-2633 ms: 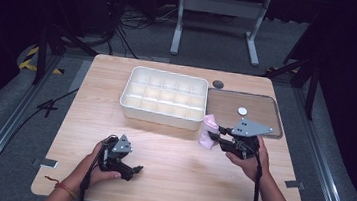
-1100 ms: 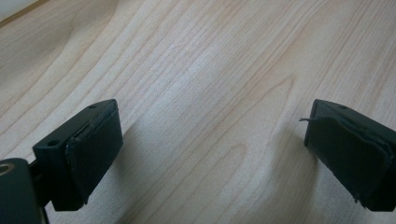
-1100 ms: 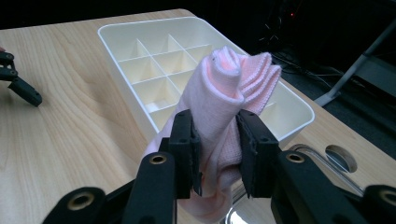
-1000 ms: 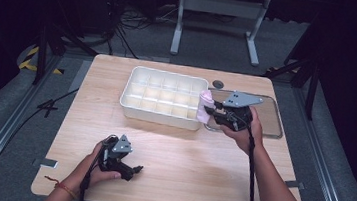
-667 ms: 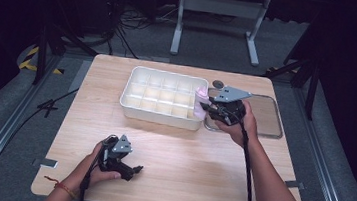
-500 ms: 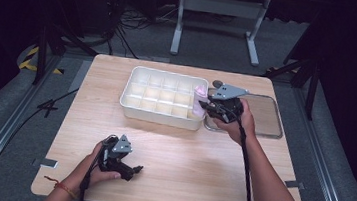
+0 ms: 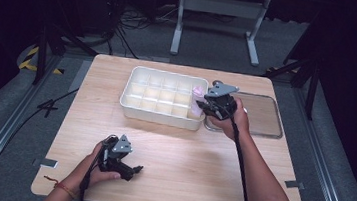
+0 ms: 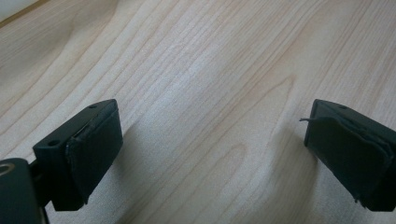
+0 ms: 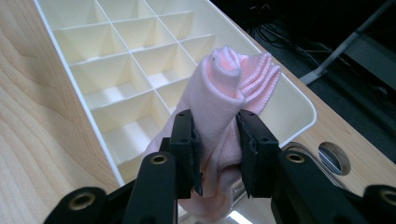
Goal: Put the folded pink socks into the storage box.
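My right gripper [image 7: 205, 105] [image 9: 217, 144] is shut on a rolled pink cloth [image 9: 229, 100] [image 7: 197, 98], which stands upright between the jaws. It hovers over the right end of the white divided box [image 7: 164, 97] [image 9: 112, 84], whose compartments look bare. My left gripper [image 7: 129, 167] rests low on the wooden table near the front left, held by a hand. In the left gripper view its jaws stand wide apart over plain wood, with nothing between them; one pad [image 8: 91, 154] shows at the left.
A shallow metal tray [image 7: 260, 114] lies right of the box, partly behind the right hand. A round hole [image 9: 334, 157] in the table sits near the tray. The table's front half [image 7: 195, 162] is bare wood.
The right gripper has carried the pink cloth leftward from beside the tray to over the box's right end. The left gripper has stayed where it was.
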`<state>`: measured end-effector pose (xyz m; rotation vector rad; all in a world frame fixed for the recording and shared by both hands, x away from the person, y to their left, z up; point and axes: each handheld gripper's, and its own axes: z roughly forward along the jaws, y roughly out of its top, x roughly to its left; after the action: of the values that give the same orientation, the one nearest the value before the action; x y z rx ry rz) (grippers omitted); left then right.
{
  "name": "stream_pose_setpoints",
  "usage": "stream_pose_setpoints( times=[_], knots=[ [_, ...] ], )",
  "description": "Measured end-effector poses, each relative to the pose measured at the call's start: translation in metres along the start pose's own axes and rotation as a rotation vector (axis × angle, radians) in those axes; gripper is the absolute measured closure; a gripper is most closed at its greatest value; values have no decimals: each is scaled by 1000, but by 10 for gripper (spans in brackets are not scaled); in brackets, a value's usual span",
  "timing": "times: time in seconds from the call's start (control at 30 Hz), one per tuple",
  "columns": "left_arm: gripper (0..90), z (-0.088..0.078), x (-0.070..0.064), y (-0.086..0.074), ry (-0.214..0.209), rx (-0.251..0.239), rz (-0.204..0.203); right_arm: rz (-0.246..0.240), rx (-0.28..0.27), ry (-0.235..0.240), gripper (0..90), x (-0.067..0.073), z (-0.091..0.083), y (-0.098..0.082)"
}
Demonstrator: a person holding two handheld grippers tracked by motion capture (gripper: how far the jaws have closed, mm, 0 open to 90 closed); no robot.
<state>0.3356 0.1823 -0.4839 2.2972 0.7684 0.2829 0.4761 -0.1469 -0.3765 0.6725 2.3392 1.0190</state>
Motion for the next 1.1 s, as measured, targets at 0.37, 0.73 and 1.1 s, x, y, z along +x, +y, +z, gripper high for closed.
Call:
stream_pose_setpoints(
  times=[0.37,0.73,1.1],
  knots=[
    [44,0,0,0,-1,1,-1,-26,38,10,697,6,13,-2],
    [44,0,0,0,-1,-3,-4,-42,102,38,693,11,27,-6],
    [44,0,0,0,-1,-3,-4,0,162,103,688,6,36,-9]
  ],
)
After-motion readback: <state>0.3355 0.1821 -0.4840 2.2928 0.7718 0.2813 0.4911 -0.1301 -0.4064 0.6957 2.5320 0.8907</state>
